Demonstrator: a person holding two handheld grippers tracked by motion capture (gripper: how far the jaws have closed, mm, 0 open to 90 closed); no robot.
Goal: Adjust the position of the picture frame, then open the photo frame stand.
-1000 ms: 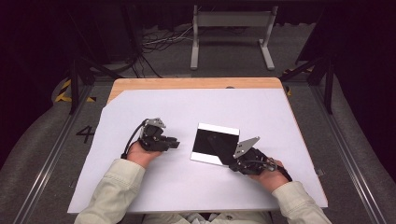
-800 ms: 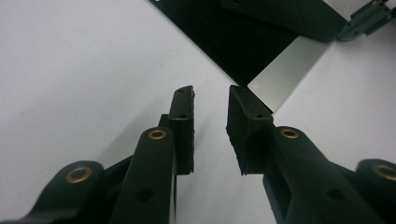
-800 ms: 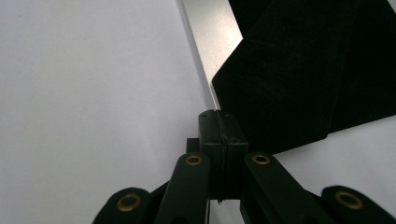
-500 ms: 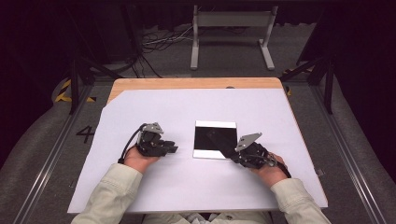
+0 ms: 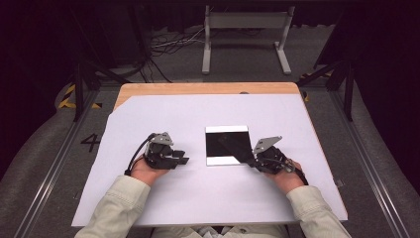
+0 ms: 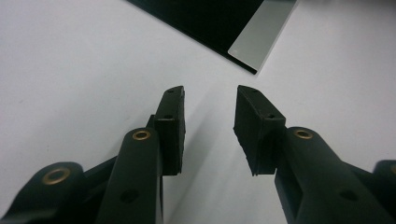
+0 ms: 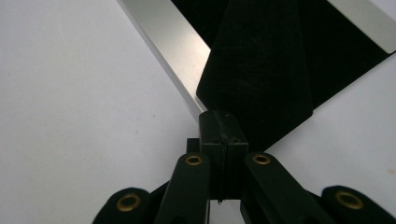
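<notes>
One black panel (image 5: 227, 145) lies on the surface (image 5: 163, 114); right tongs (image 7: 224, 122) pinch a black flap, left tongs (image 6: 208, 112), just opening, stand wide beside it.

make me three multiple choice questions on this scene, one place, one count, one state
1. Where does the black panel lie?
A on the white sheet
B on the bare wood
C on the floor
2. How many pale strips edge it?
A one
B two
C four
3. The right tongs are:
A wide open
B shut on nothing
C shut on a black flap

1 A, white shows all round it; 2 B, one at the far edge, one at the near; 3 C, the pads meet on the flap's corner.
</notes>
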